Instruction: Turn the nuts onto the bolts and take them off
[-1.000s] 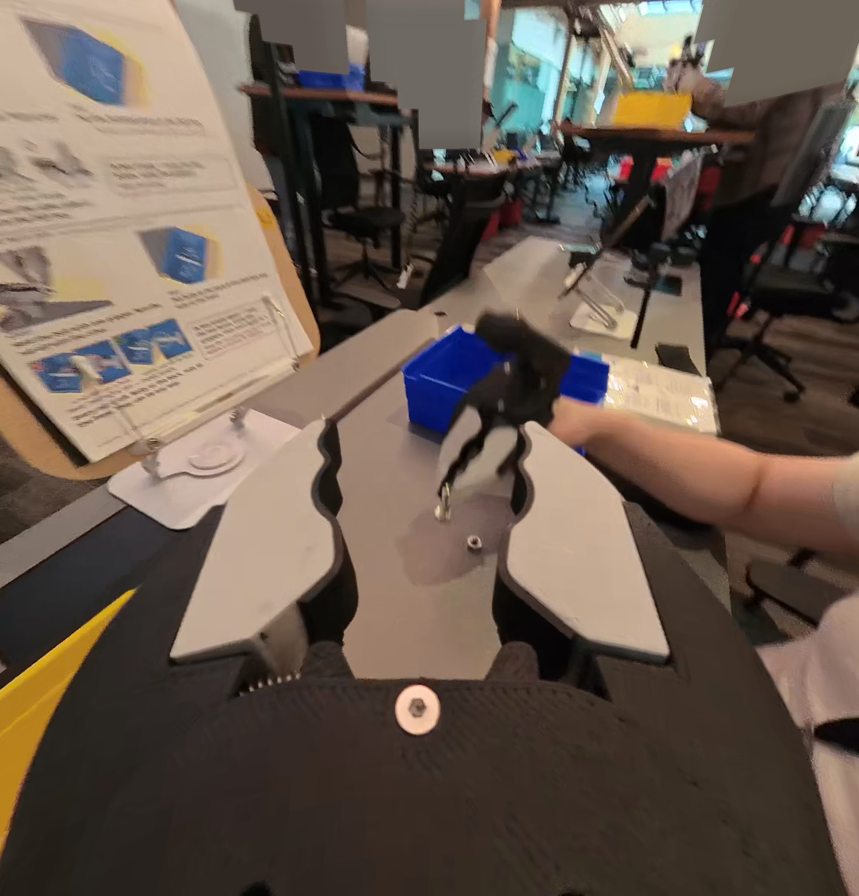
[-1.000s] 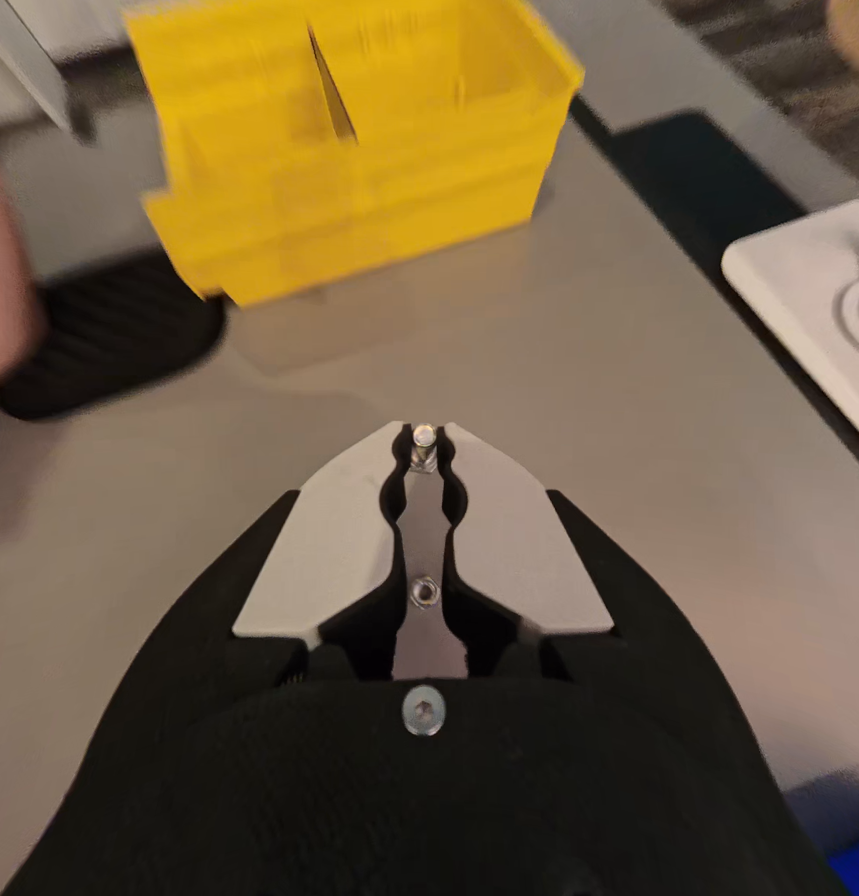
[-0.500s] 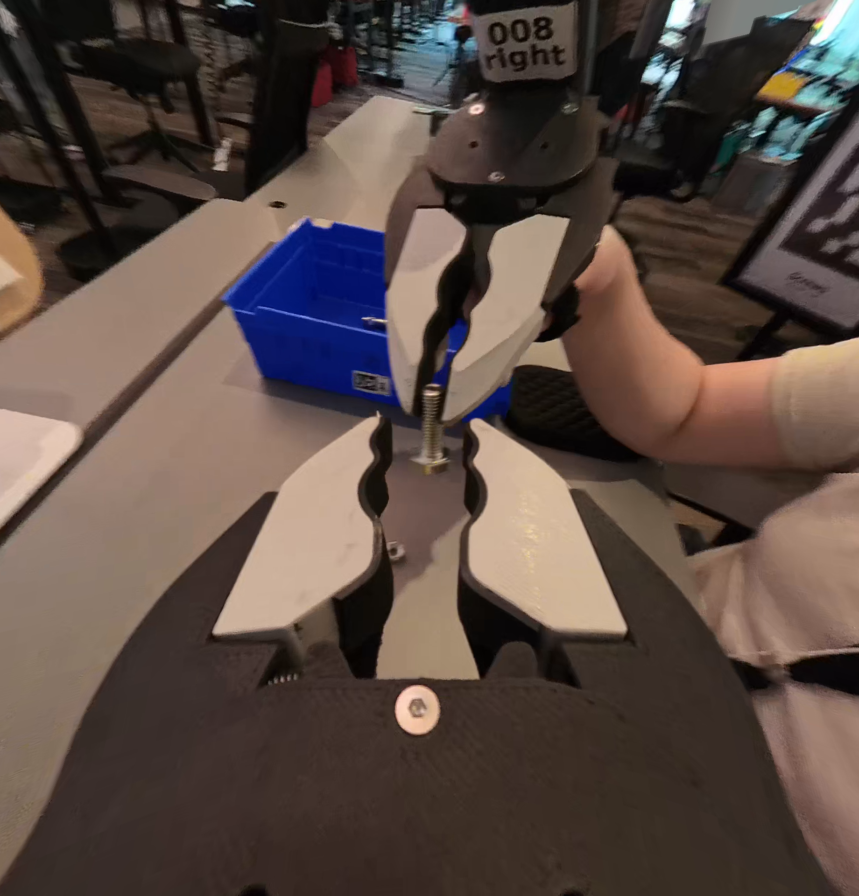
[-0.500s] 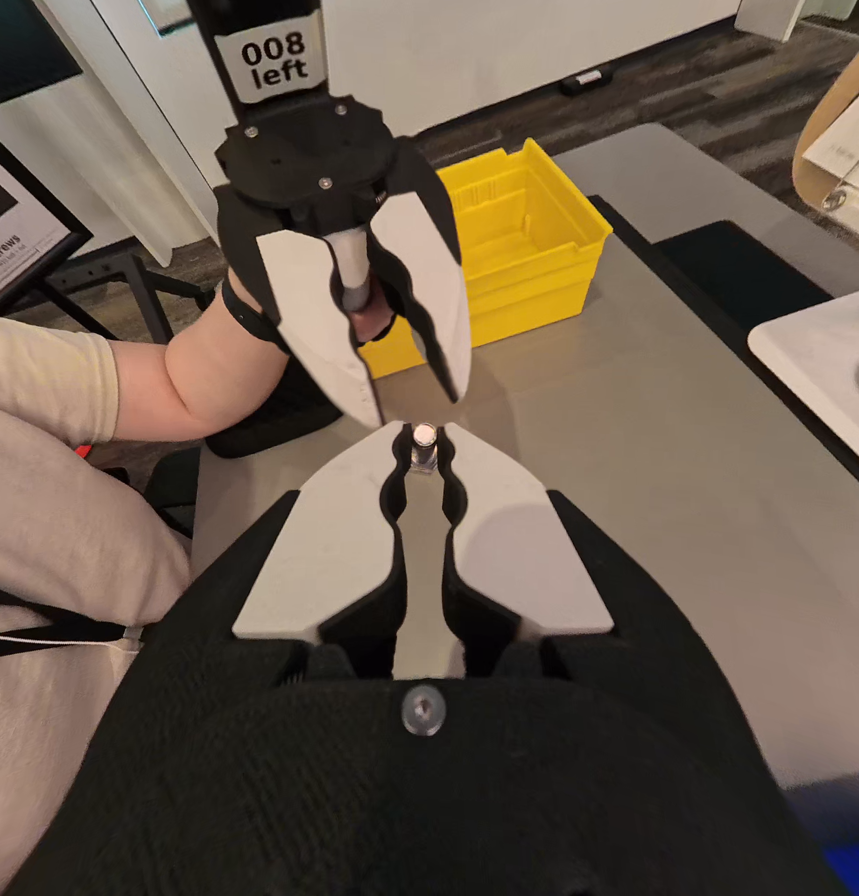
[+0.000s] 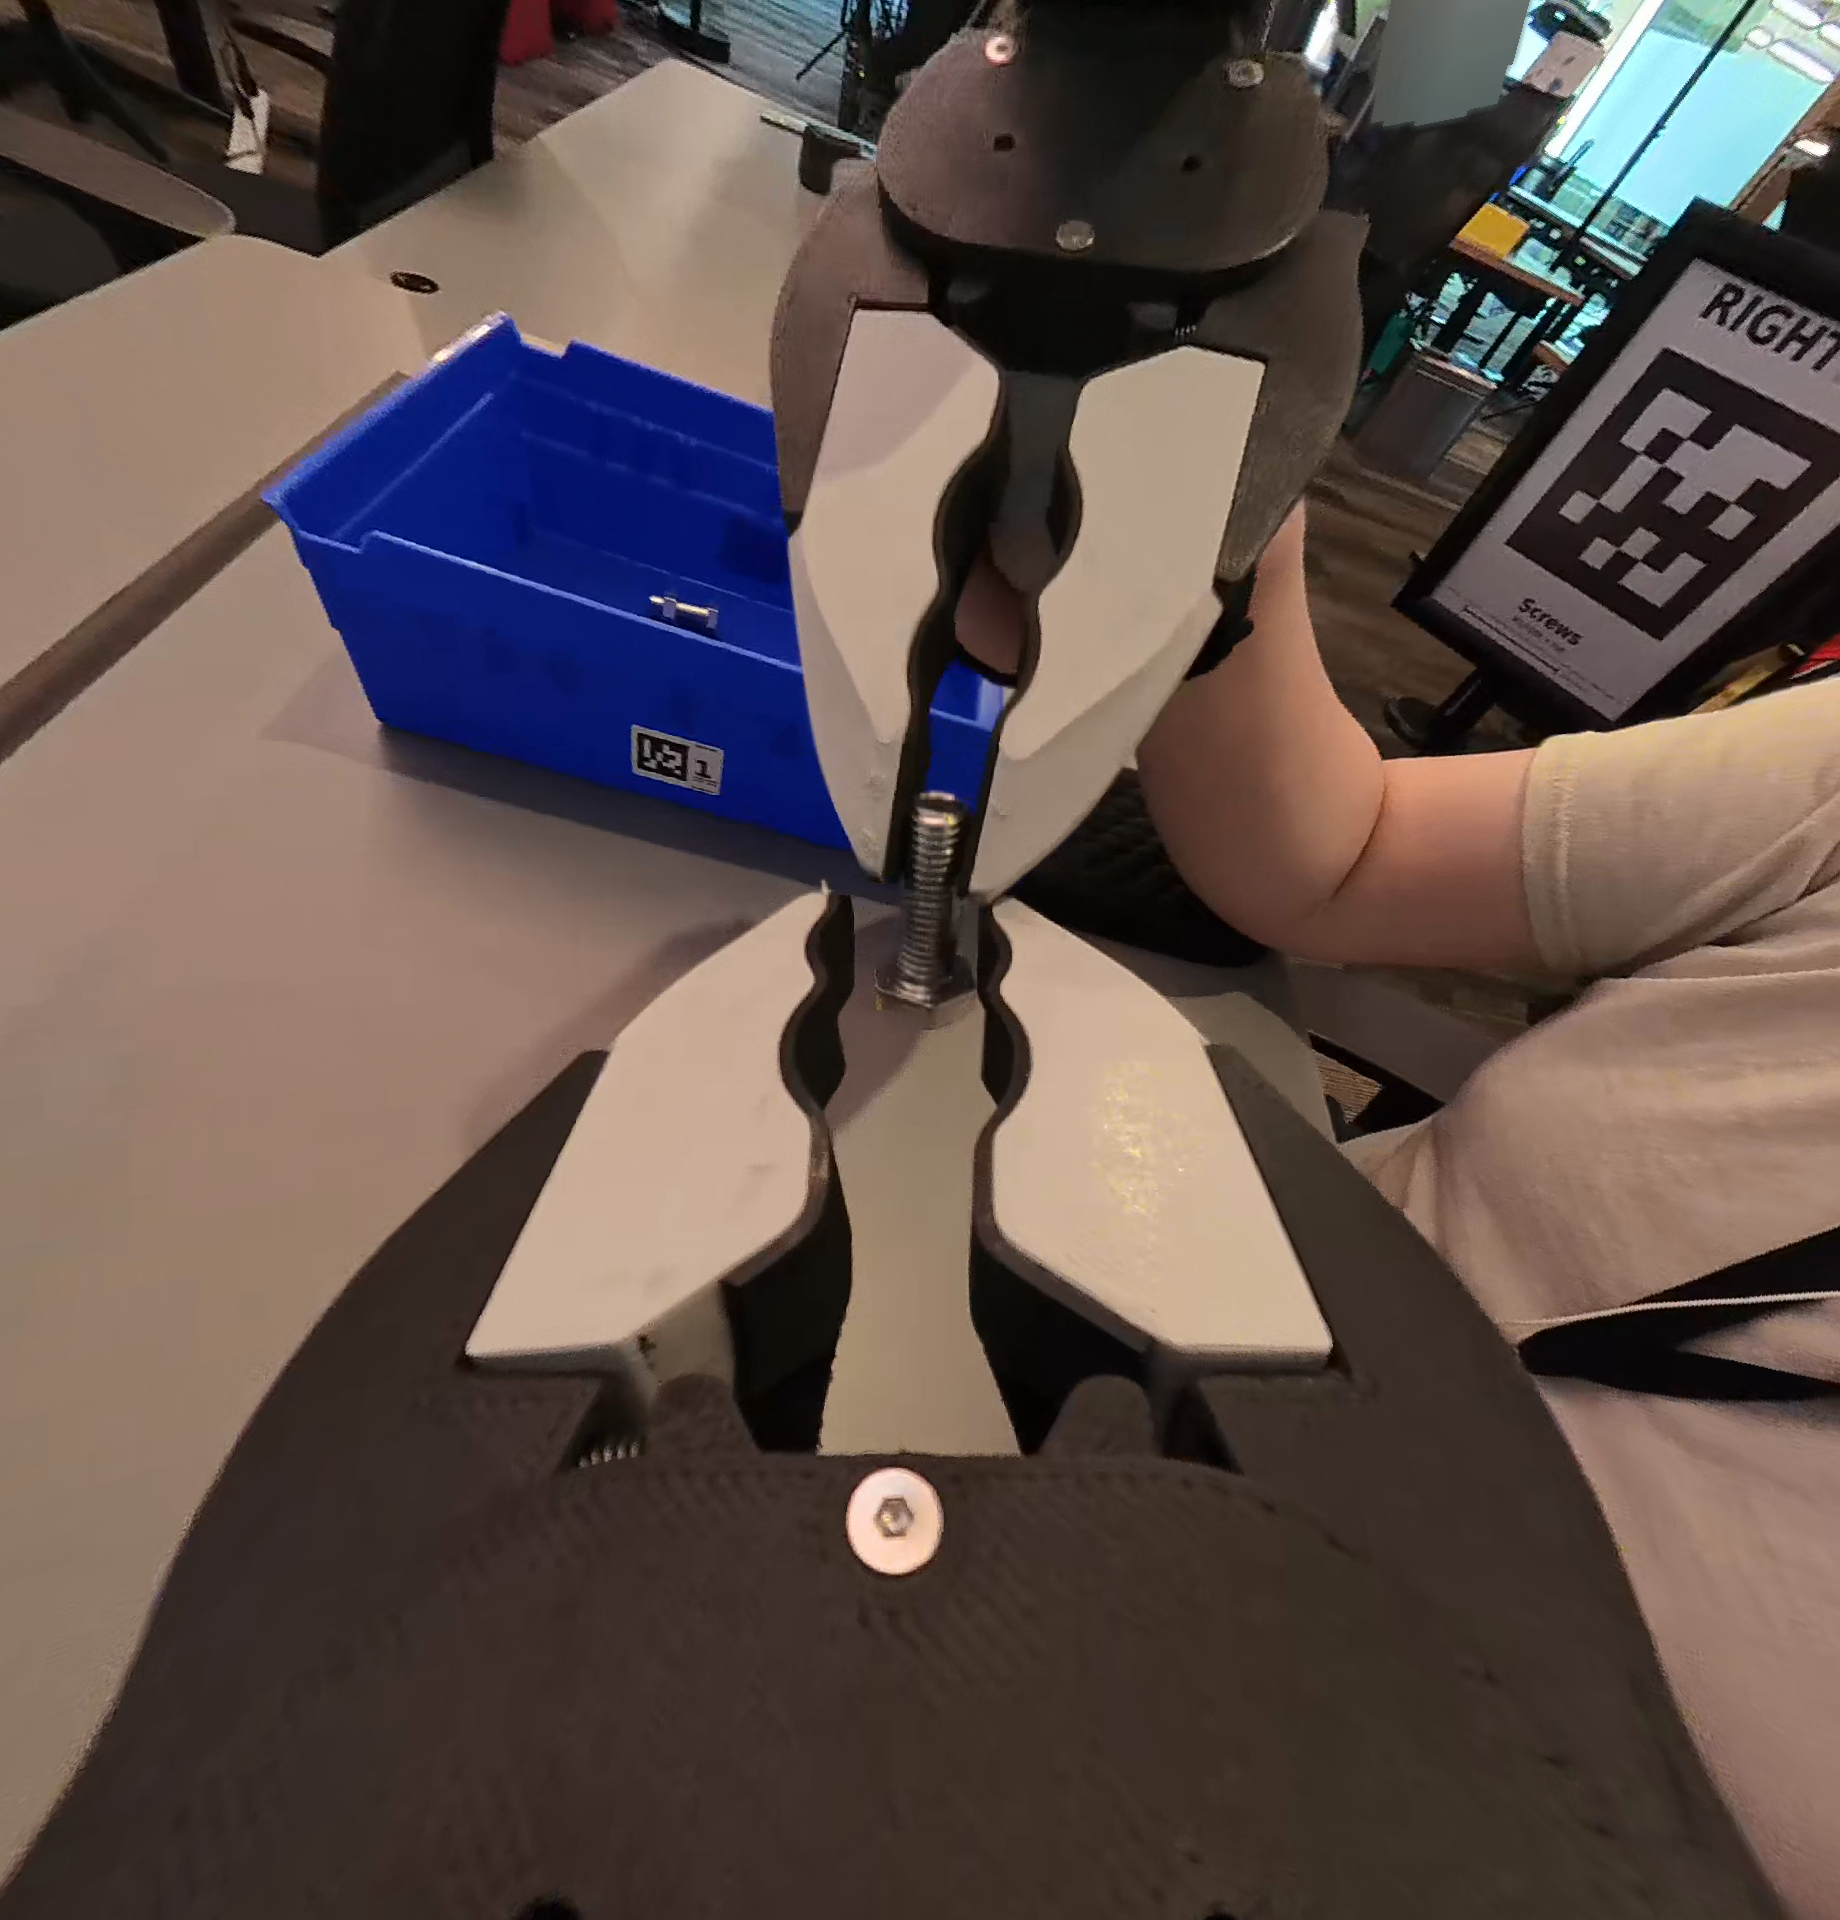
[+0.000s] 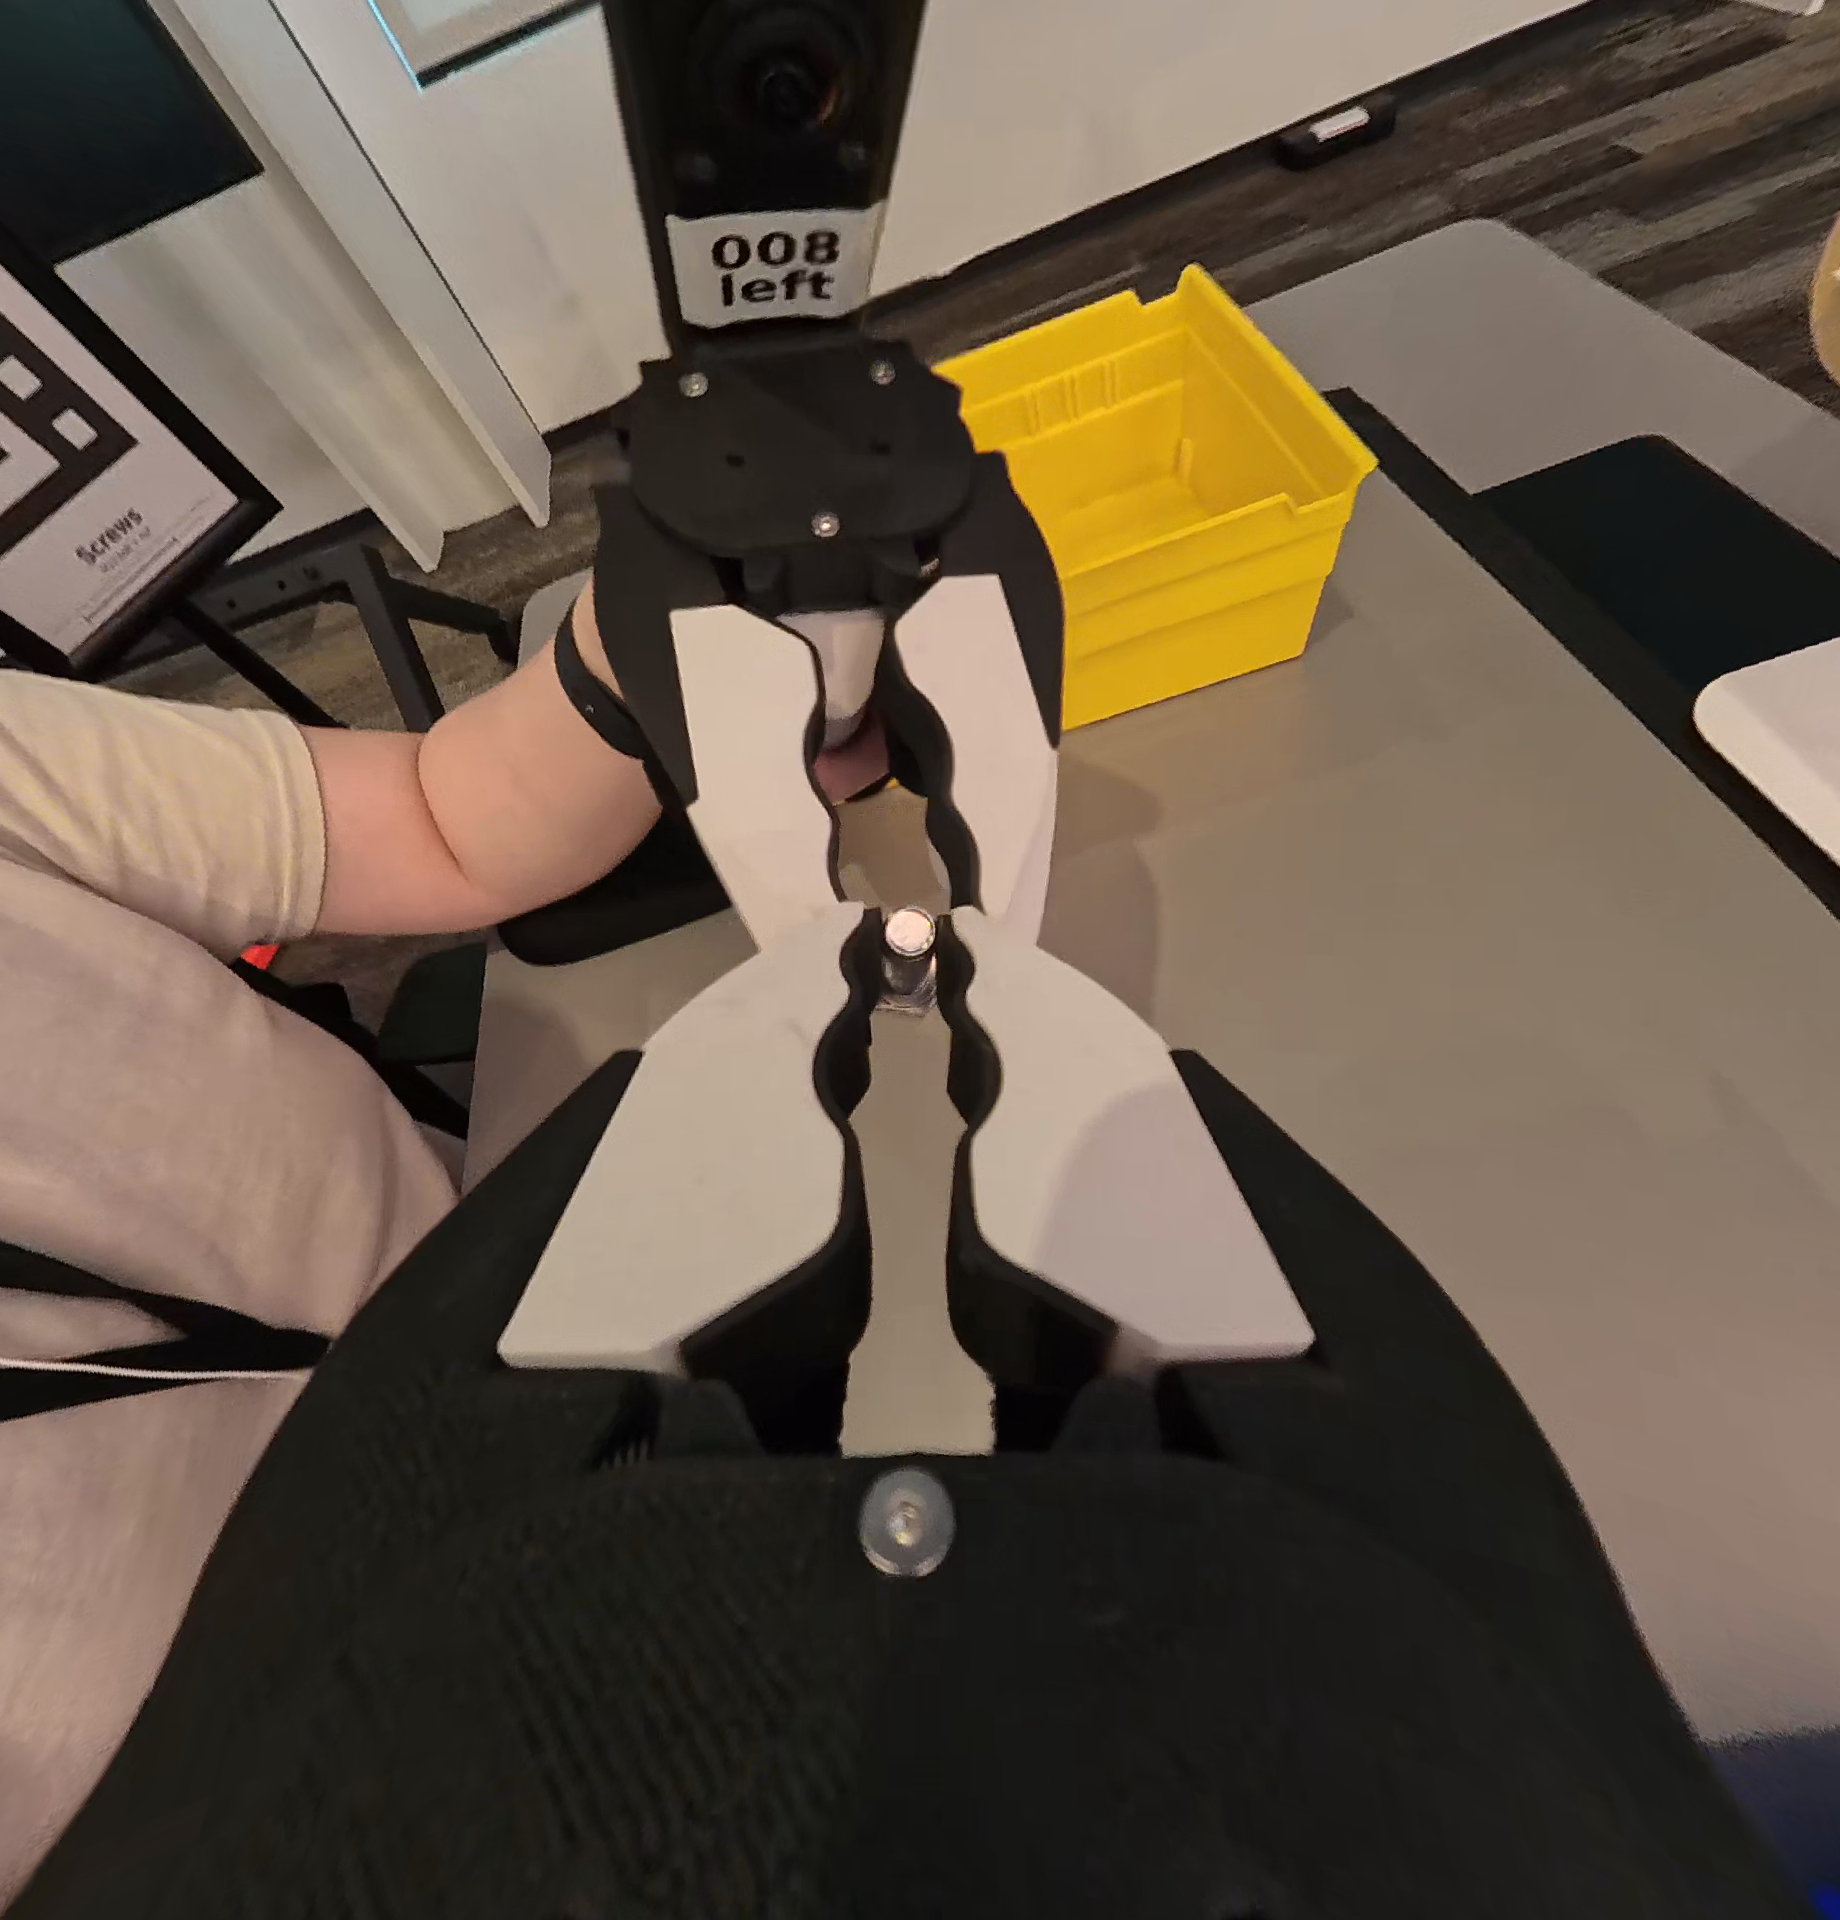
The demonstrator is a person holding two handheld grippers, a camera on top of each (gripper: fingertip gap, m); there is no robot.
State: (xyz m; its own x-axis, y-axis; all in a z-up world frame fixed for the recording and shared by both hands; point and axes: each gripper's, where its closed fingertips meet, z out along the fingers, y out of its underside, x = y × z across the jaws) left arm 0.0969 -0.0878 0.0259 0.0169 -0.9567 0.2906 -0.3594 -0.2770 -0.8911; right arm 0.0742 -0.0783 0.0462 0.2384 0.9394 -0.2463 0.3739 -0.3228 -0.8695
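Observation:
A silver bolt [image 5: 926, 935] stands head down on the grey table [image 5: 272, 987]. My right gripper [image 5: 931, 868] comes from above and is shut on the bolt's threaded top. In the right wrist view the bolt's tip [image 6: 908, 930] shows between the tips of the right gripper [image 6: 908, 940]. My left gripper [image 5: 911, 904] is open with a narrow gap. Its tips flank the bolt's head at table level, with a clear gap on the left side. It also faces me in the right wrist view [image 6: 908, 899]. No loose nut is in view.
A blue bin [image 5: 500, 644] with a small bolt [image 5: 687, 613] inside stands behind the bolt. A yellow bin [image 6: 1207, 613] stands at the table's other end. A framed marker sign [image 5: 1674, 488] stands beside the table. The person's arm [image 5: 1311, 831] reaches in from the right. My two grippers' fingertips are within a few centimetres of each other.
The left gripper has moved in closer and its jaws have narrowed around the bolt's head. The right gripper still holds the bolt upright. The small nut seen by the left finger no longer shows.

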